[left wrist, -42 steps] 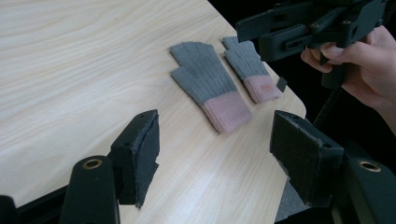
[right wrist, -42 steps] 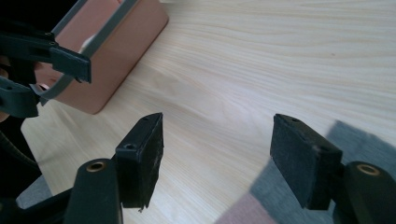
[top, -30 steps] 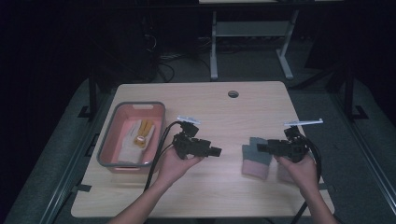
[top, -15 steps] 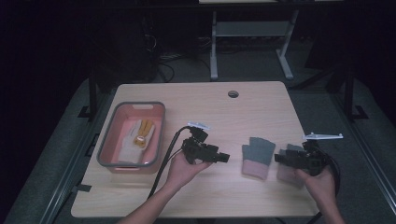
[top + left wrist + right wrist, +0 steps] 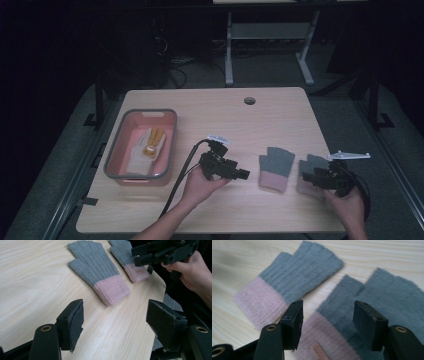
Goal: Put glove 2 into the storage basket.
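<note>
Two grey gloves [image 5: 276,169] with pink cuffs lie flat on the worktop [image 5: 220,115]; one cuff bears a small tag [image 5: 318,353], unreadable. Right claw [image 5: 325,325] hangs over that cuff, jaws just narrowing yet gripping nothing. Left claw [image 5: 120,322] gapes empty, level, gloves just ahead.

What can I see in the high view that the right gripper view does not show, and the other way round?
The high view alone gives the pink bin holding a white and yellow glove, the left gripper, and the table's cable hole. The right gripper view alone gives the small tag on the pink cuff of the nearer glove, below the open right gripper. Both show the two grey gloves with pink cuffs, including the farther glove, on the wooden table.
</note>
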{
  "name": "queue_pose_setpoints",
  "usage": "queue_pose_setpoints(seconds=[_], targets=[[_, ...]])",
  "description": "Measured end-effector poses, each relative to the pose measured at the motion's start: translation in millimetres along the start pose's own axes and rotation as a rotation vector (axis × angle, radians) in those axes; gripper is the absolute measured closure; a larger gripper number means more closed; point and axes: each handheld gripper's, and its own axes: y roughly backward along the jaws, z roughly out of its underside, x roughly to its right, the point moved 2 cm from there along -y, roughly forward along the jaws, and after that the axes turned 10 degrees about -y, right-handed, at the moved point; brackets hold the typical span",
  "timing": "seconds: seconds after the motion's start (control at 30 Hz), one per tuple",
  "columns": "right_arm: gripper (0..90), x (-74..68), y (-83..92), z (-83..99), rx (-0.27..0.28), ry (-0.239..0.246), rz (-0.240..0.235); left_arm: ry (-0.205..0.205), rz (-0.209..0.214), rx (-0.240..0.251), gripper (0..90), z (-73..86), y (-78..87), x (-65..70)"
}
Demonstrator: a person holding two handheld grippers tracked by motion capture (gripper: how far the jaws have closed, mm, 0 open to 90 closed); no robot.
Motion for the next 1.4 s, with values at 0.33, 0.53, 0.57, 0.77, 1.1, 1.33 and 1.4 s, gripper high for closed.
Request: queue_pose_setpoints(seconds=[0.33, 0.53, 0.57, 0.77, 1.1, 1.33, 1.4], targets=[[46.8, 12.4, -5.8, 8.1, -0.009, -0.001, 0.067, 0.002, 0.000, -0.017, 30.2, 4.0, -4.3, 0.1], [52.5, 9.3, -12.0, 8.0, 0.000, -0.005, 0.085, 0.005, -0.001, -0.013, 30.2, 3.8, -3.8, 0.3], [54.3, 8.4, -12.5, 8.1, 0.000, -0.003, 0.093, 0.004, -0.003, -0.013, 30.2, 3.9, -4.0, 0.7], [70.2, 9.4, -12.8, 5.9, -0.026, -0.030, 0.072, 0.000, -0.002, -0.014, 30.2, 5.2, -3.1, 1.9], [80.9, 9.8, -11.1, 4.2, -0.030, -0.073, 0.069, 0.004, -0.010, -0.014, 30.3, 6.6, -1.5, 1.8], [83.1, 6.6, -5.3, 2.4, -0.017, -0.054, 0.074, 0.005, -0.015, -0.009, 30.3, 7.6, 3.8, -0.3], [83.3, 4.6, -3.3, 2.0, -0.018, -0.053, 0.074, 0.005, -0.016, -0.009, 30.3, 7.7, 4.3, -0.6]])
